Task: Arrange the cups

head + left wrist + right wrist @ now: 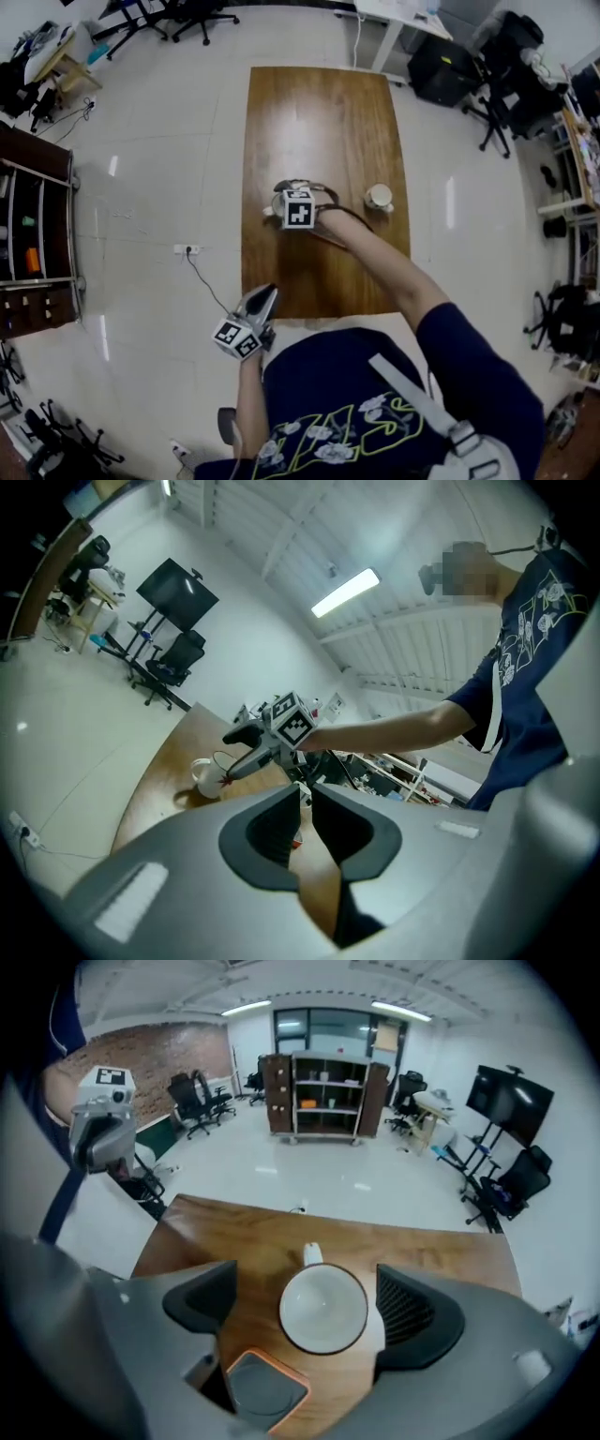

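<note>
**Two cups on the table, one framed by open jaws**

Two white cups stood on one wooden table, with two grippers in play and one orange-edged square coaster.

The near cup sat upright between the jaws of the right gripper. The jaws stood wide apart and neither pad pressed on it. There was clear wood on its left, and its rim lay just beside the right-hand pad. Its handle pointed away from the camera and its white bowl held nothing. The coaster lay just beside it, nearer the gripper's body, and also carried nothing.

The second cup stood well apart from the first, towards the table's right edge. What it held could not be told from above.

The left gripper hung off the table's near left corner. Its jaws were drawn together with nothing caught between them, and only a sliver of wood showed through the slit.

In the head view, the right gripper's marker cube and the person's forearm covered most of the near cup and all of the coaster. In the right gripper view, the gripper's body cut off the coaster's lower corner. A small red speck showed between the left gripper's jaws, too small to identify.
</note>
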